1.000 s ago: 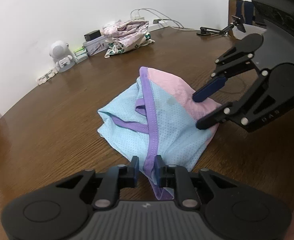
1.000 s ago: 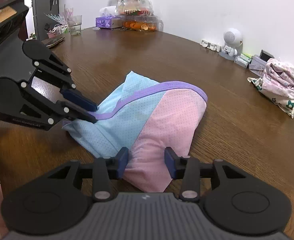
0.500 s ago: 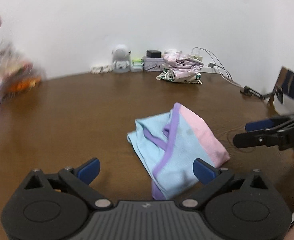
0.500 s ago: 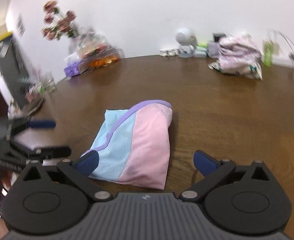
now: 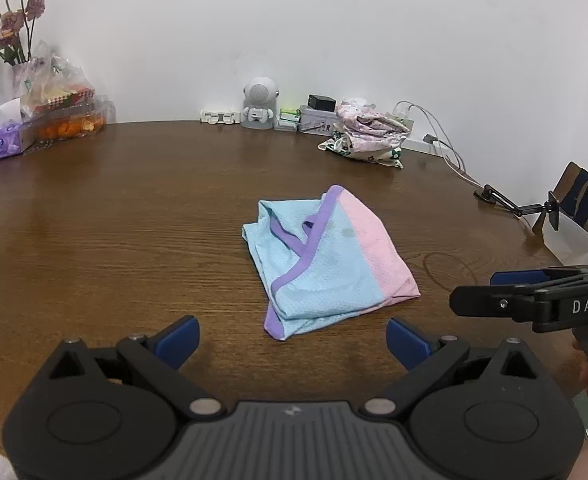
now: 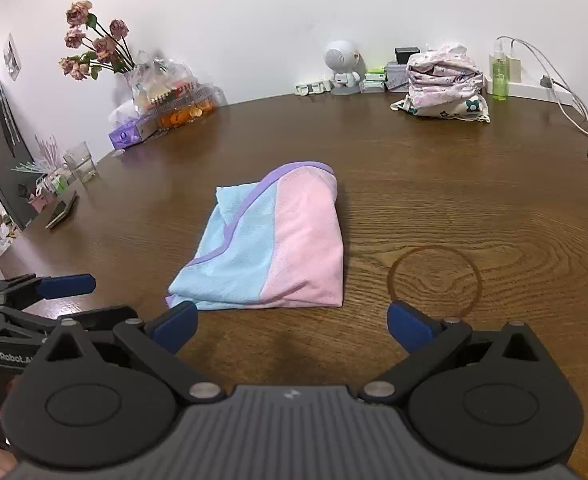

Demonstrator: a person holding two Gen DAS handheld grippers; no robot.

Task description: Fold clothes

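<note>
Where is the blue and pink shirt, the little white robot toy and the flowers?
Shirt (image 6: 270, 248): right wrist view, where blue cloth meets pink.
Robot toy (image 5: 260, 94): left wrist view, its round head.
Flowers (image 6: 94, 44): right wrist view, a pink bloom.

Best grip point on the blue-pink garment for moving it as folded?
Likely the folded garment at its near edge, left gripper on the purple-trimmed blue corner, right gripper on the pink corner. That edge lies flat on the table, facing both open grippers.
</note>
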